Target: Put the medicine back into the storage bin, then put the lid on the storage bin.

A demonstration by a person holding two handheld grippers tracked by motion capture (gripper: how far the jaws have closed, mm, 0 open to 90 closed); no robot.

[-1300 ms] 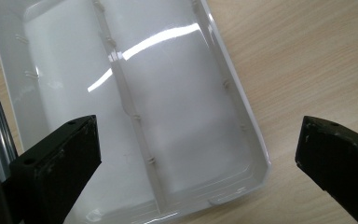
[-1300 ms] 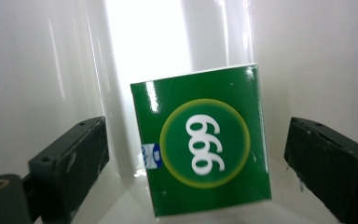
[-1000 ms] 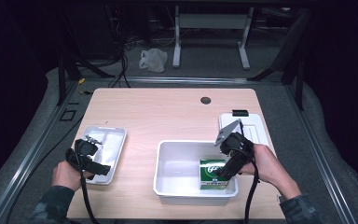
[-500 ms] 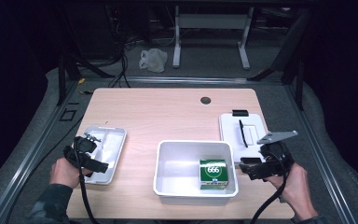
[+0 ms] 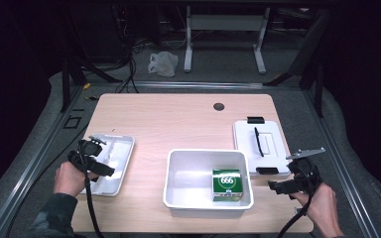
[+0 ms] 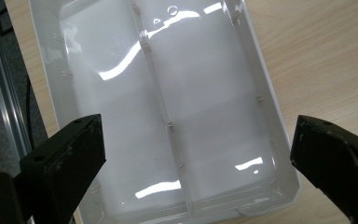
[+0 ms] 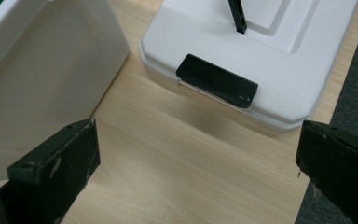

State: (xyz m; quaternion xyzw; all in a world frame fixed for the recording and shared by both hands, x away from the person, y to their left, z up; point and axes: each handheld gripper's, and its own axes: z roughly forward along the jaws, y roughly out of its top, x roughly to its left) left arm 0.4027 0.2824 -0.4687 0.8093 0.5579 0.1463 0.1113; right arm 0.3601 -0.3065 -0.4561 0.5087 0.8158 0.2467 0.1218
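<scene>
The green box (image 5: 227, 183) marked 666 lies inside the white bin (image 5: 178, 198), in its near right corner, against the right wall. The lid (image 5: 273, 136) with a black handle and black latches lies flat on the table (image 5: 178, 119), just beside the bin's right side. The step in hand seems to be closing the bin with this lid.

The right gripper (image 5: 278, 188) hovers low over the table near the bin's right wall, with its jaws wide apart and nothing between them. In the right gripper view the near latch (image 7: 216, 80) of the lid is straight ahead. To do this step well, I think the gripper should take the lid by the raised handle or by one long edge, not by the latch, which may fold. The lid should then be lifted level and kept clear of the bin's rim before it goes over.

The left gripper (image 5: 108, 171) rests over the empty divided tray (image 6: 168, 116) at the table's left edge, jaws also wide apart and empty.

The lid is close to the table's right edge, so there is little room to come from outside. The middle and the far half of the table are free for moving
</scene>
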